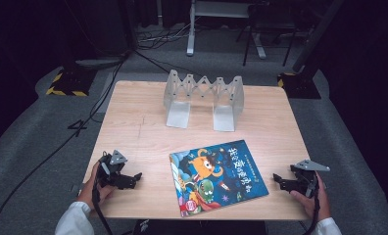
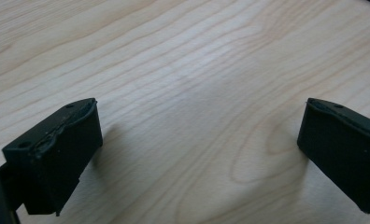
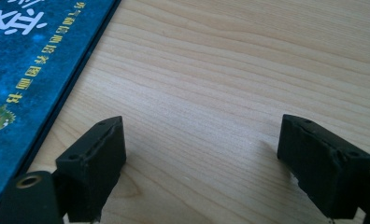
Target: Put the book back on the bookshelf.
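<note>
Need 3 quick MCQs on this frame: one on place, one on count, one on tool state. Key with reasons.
1. Where does the picture book lie?
A. On the table, flat, between the two tools
B. Upright in the rack
C. On the floor

2. How many books are on the table?
A. One
B. Two
C. Three

3. How do the jaws of the left tool and right tool stand?
A. Both clamped on the book
B. Both apart, holding nothing
C. Left open, right shut

Key: 1 A, the cover faces up near the front edge. 2 A, the grey expanding rack is empty. 3 B, bare wood shows between each pair.
</note>
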`<state>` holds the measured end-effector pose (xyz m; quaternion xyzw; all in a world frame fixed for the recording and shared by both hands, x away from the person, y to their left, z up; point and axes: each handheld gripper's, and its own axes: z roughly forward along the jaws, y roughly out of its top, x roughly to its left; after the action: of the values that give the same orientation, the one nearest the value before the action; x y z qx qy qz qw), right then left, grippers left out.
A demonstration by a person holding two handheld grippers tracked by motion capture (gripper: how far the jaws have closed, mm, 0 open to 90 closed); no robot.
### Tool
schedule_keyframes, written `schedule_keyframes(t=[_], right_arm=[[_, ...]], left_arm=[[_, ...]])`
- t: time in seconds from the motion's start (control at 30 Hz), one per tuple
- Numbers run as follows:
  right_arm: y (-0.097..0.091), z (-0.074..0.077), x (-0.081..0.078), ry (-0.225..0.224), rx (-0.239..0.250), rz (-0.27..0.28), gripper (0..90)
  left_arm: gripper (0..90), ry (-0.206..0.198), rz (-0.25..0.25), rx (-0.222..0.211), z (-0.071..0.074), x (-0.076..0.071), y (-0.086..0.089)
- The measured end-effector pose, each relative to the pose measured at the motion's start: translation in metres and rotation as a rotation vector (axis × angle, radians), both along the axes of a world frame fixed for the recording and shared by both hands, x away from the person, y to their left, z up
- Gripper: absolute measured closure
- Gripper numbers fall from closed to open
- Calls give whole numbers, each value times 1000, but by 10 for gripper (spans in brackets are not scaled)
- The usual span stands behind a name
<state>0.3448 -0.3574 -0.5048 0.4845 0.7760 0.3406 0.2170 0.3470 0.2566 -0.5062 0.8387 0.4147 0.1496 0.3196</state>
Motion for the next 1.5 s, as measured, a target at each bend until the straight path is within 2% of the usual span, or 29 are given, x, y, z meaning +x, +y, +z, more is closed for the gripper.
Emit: schedule_keyframes(t=[0.03,0.1,0.17,0.2,0.23,0.27,0.3,0.43,0.47,0.5,0.63,0.73,0.77,0.8,0.87,0.93,1.0,1.1,1.2,1.23,1.33,1.4,1.47,1.5], right_arm=[[1,0,-2,-6,1,16,197],[1,0,-3,-4,1,23,213],[3,1,-5,-20,-13,64,224],[3,1,-6,-21,-13,91,251],[3,1,-6,-21,-13,91,251],[3,2,-8,-22,2,133,294],[2,3,-11,-32,25,181,296],[2,5,-15,-36,57,210,297],[3,5,-17,-29,74,219,295],[7,6,-22,-18,82,255,293],[18,8,-30,-20,76,318,289],[24,7,-36,-17,74,344,283],[27,6,-40,-16,63,349,284],[27,6,-40,-16,63,349,284],[30,5,-44,-14,51,357,284],[31,5,-46,-11,50,356,285],[33,4,-48,-13,27,348,289],[35,3,-48,-8,11,345,293],[40,2,-48,-8,-11,356,296],[40,2,-47,-10,-13,359,296],[41,3,-46,1,-7,367,294],[43,3,-46,4,-8,384,287],[46,3,-46,7,-9,390,282],[49,3,-45,8,-9,399,283]], left_arm=[[3,-7,-57,3,0,-2,-4],[3,-2,-71,2,0,-2,-6],[1,-2,-99,3,0,-2,-10],[0,5,-172,-3,0,-4,-14],[1,5,-172,-3,0,-4,-14],[1,2,-193,-4,0,-4,-16],[1,2,-198,-6,0,-3,-18],[22,-3,-226,-21,1,-1,-24],[74,-8,-230,-41,1,0,-24],[162,-13,-239,-57,2,0,-24],[158,-11,-265,-55,2,5,-31],[160,-14,-278,-48,3,8,-37],[162,-6,-305,-52,4,13,-45],[164,-6,-305,-52,4,13,-45],[166,-29,-320,-46,7,16,-53],[167,-26,-336,-68,10,23,-61],[166,-21,-352,-99,12,31,-68],[165,-16,-363,-109,13,36,-76],[166,-39,-374,-89,15,43,-89],[165,-29,-382,-92,16,47,-93],[164,-41,-387,-98,17,58,-103],[164,-37,-390,-80,15,63,-110],[166,-30,-412,-101,13,67,-114],[180,-32,-413,-87,13,69,-117]])
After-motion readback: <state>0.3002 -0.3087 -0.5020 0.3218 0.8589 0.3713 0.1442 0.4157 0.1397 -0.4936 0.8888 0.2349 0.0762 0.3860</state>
